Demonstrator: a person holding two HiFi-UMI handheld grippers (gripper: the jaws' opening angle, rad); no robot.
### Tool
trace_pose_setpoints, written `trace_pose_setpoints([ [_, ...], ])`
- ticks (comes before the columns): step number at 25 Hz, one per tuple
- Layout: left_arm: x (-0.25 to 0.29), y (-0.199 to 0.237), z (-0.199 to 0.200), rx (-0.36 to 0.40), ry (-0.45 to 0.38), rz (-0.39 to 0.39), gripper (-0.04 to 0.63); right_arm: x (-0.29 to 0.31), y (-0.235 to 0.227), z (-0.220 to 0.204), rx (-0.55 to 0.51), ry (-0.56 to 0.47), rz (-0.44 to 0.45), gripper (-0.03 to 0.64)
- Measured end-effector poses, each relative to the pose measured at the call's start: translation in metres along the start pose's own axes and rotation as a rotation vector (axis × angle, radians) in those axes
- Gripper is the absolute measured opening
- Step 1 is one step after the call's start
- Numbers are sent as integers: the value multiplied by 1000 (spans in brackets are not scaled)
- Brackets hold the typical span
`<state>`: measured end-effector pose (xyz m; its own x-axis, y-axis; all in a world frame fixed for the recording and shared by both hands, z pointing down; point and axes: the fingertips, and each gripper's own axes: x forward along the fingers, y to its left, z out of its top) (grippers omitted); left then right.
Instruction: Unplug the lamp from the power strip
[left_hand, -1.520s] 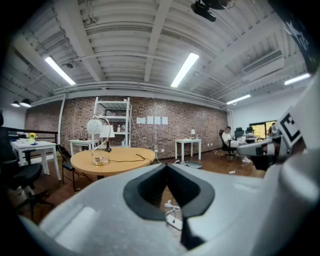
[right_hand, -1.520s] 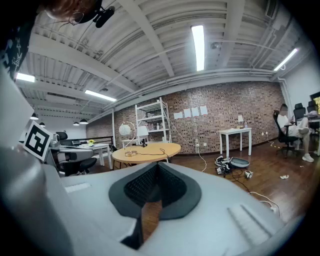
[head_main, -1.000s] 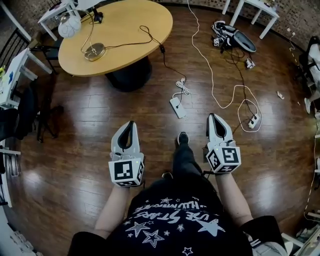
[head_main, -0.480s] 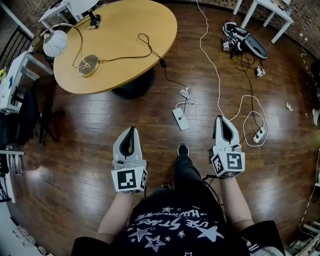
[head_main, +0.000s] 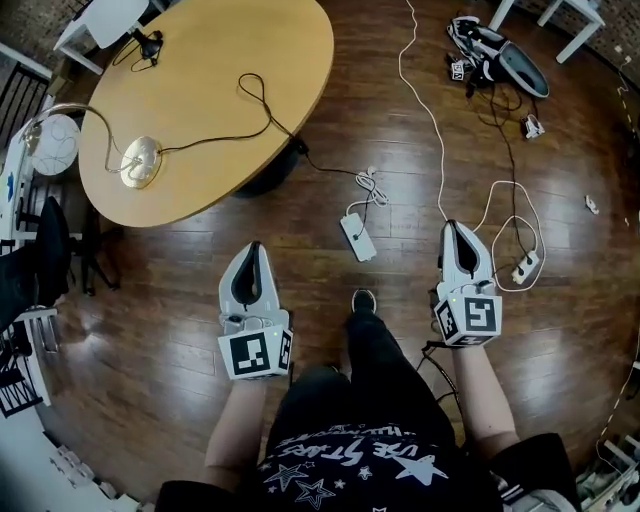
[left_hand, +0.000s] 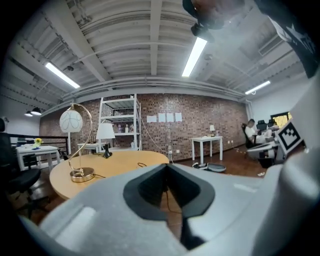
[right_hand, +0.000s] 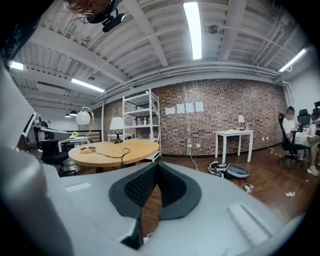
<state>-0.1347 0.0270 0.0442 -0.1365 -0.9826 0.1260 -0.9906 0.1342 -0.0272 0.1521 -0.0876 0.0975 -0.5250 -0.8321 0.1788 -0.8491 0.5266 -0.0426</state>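
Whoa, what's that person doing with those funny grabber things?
A person stands holding tongs in each hand: the left tongs and the right tongs, both shut with nothing in them. A gold lamp sits on the round table. Its black cord trails off the table toward a white power strip on the floor just ahead. The tongs haven't reached the strip yet.

Tan table (head_main: 210, 60); dark brown plank-patterned floor (head_main: 150, 330); white power strip (head_main: 357, 237); brass-gold lamp base (head_main: 139, 163).
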Motion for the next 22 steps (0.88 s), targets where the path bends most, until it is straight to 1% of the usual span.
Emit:
trace_pose_setpoints([
  [5, 25, -9, -19, 3, 36, 0, 3, 28, -9, -21, -13, 28, 34, 8],
  [11, 40, -12, -55, -13, 88, -32, 3, 36, 5, -51, -1, 62, 67, 8],
  [15, 51, -18, -99, -12, 122, -66, 3, 44, 13, -88, -34, 92, 86, 8],
  [19, 71, -19, -154, 13, 140, -134, 3, 60, 26, -123, -68, 73, 138, 8],
  [22, 75, -20, -202, 28, 166, -180, 3, 66, 36, -159, -84, 68, 175, 8],
])
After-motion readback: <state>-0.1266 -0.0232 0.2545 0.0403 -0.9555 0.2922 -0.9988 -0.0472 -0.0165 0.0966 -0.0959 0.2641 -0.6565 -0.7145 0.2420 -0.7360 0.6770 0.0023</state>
